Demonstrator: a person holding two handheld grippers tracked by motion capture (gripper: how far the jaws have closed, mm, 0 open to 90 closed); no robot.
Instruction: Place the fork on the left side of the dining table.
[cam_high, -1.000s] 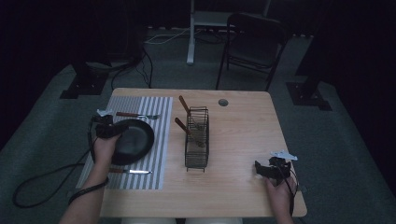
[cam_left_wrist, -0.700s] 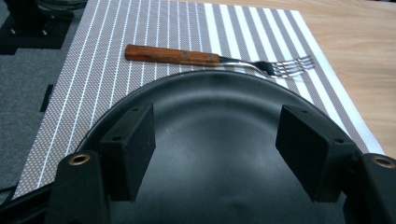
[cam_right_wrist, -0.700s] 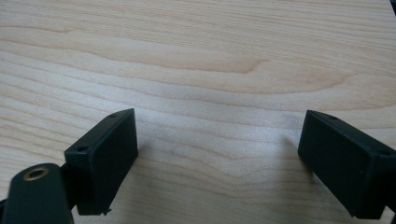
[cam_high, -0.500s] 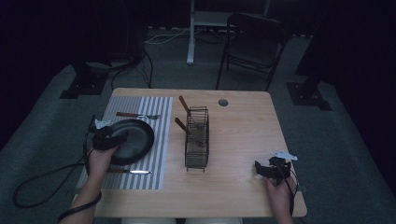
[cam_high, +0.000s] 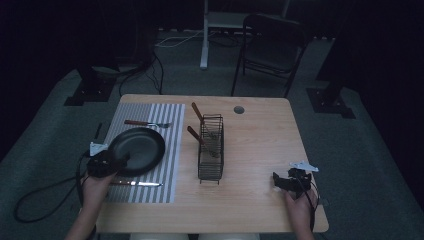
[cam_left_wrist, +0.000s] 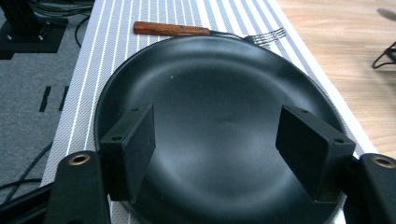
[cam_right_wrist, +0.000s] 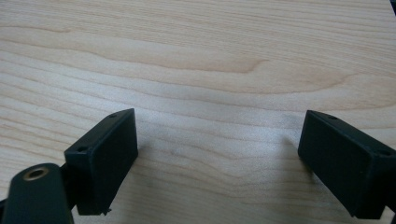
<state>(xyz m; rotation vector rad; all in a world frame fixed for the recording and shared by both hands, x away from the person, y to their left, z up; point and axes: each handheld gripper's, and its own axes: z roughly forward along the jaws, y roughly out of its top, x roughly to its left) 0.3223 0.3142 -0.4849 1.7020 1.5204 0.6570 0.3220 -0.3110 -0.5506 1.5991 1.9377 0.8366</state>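
- Hovering at the near left edge of the round black plate, the left claw is seen in the high view with its jaws pointed across the plate.
- In the left gripper view the left claw is released: its two black pads are spread apart above the plate, and nothing is gripped between them.
- The plate's dark surface is seen between and beyond the jaws; whether the pads touch it cannot be told.
- The plate is laid on a grey-and-white striped cloth placemat, which is spread over the left part of the pale wooden counter.
- A wooden-handled metal fork is laid on the placemat just beyond the plate's far rim, and its tines are seen past that rim in the left gripper view.
- A wooden-handled table knife is laid on the placemat just on the near side of the plate, close to the left hand.
- A black wire cutlery basket is stood near the middle of the counter, to the right of the placemat, with brown wooden handles sticking out of it.
- The right claw is held at the near right corner of the counter, well apart from the plate.
- In the right gripper view the right claw is released too, with bare wood between its wide-set jaws.
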